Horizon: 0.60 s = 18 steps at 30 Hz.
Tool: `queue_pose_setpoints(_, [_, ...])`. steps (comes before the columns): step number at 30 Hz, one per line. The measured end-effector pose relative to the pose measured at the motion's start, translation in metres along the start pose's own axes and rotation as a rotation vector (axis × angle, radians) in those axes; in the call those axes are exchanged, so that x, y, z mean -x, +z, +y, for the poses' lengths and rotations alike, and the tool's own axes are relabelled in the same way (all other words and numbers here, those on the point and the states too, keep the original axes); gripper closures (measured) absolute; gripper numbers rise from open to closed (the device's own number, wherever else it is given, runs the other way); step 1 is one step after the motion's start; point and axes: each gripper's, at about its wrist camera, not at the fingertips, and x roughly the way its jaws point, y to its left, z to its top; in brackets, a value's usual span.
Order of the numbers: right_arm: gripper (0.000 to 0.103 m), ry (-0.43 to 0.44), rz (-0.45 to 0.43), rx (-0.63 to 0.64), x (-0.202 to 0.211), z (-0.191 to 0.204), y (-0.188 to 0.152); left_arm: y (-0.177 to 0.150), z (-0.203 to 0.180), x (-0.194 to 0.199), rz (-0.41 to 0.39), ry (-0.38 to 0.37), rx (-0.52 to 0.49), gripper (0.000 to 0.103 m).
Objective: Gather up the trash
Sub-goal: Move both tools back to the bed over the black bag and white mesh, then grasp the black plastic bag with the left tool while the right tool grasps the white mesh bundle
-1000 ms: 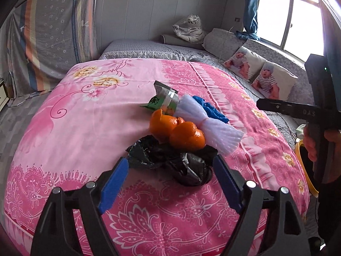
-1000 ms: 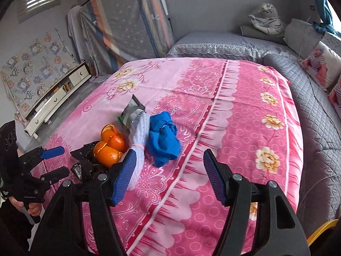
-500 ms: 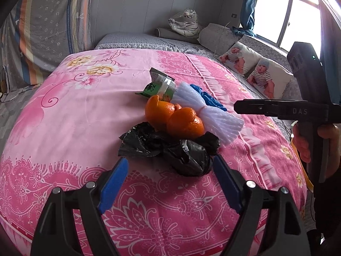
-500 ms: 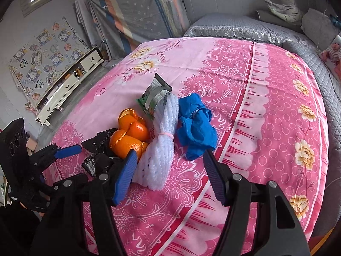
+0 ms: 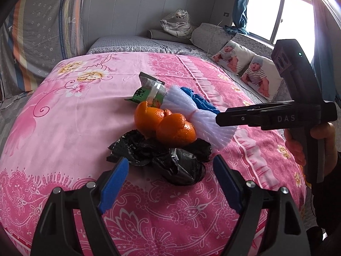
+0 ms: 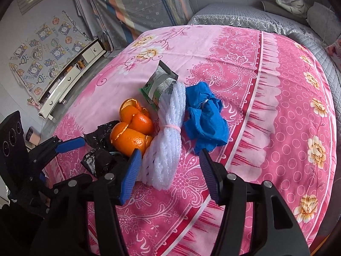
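A heap of trash lies on the pink bedspread: crumpled black plastic, orange peels, a white foam net tied with a pink band, a crumpled blue bag and a green-and-silver wrapper. My left gripper is open, with its tips on either side of the black plastic. My right gripper is open, just above the near end of the white net. The orange peels lie left of it.
The bed's near edge lies below both grippers. Grey quilt, pillows with baby prints and a plush tiger are at the back. A white drawer unit stands on the floor at left. A yellow rim peeks beside the bed.
Both grippers have moved in toward the trash heap. The right gripper has come over the white net; the left gripper has closed in on the black plastic. Both stay open.
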Motion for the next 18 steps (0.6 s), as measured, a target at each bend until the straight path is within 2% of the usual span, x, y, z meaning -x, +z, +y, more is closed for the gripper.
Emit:
queue_pose_setpoints(5, [0.049,0.024,0.038,-0.028,-0.007,-0.005,-0.001,0.003,-0.002,-0.007,0.004,-0.03,-0.02,0.025])
queue_pose_setpoints(12, [0.049,0.035,0.08,-0.064,-0.021,-0.013,-0.001,0.003,0.0,-0.027,0.064,-0.031,-0.019,0.025])
queue_pose_setpoints(17, [0.049,0.041,0.098,-0.061,-0.029,-0.012,0.0,0.004,0.002,-0.033,0.078,-0.032,-0.008,0.029])
queue_pose_setpoints(18, [0.052,0.043,0.102,-0.059,-0.031,-0.012,0.0,0.004,0.002,-0.034,0.08,-0.03,-0.007,0.033])
